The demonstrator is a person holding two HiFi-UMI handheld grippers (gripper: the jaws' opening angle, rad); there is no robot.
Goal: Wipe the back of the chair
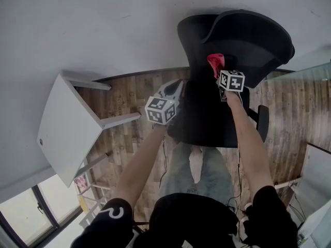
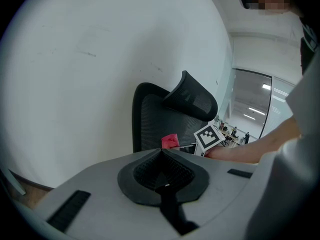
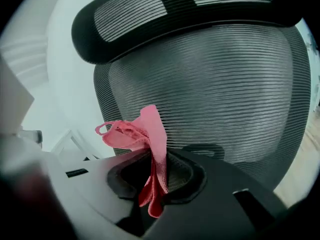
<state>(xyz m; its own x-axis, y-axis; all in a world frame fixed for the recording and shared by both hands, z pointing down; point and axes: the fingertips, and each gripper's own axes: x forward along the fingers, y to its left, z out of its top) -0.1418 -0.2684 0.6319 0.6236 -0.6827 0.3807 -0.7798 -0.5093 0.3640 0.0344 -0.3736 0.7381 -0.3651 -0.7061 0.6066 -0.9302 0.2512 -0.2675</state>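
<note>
A black office chair stands against the white wall, its mesh back (image 1: 207,40) facing me and its curved headrest (image 1: 253,32) above. My right gripper (image 1: 221,75) is shut on a pink cloth (image 1: 215,63), held just in front of the lower back. In the right gripper view the cloth (image 3: 145,134) sticks up from between the jaws, close to the mesh back (image 3: 225,94) and below the headrest (image 3: 185,9). My left gripper (image 1: 173,89) is shut with nothing in it, left of the chair's seat (image 1: 207,118). From the left gripper (image 2: 161,154) I see the chair back (image 2: 147,121) and the cloth (image 2: 170,141).
A white table (image 1: 64,130) stands to the left on the wooden floor (image 1: 129,99). The chair's armrest (image 1: 262,120) sticks out on the right. My legs (image 1: 199,172) are just behind the seat. A glass partition (image 1: 305,71) is at the right.
</note>
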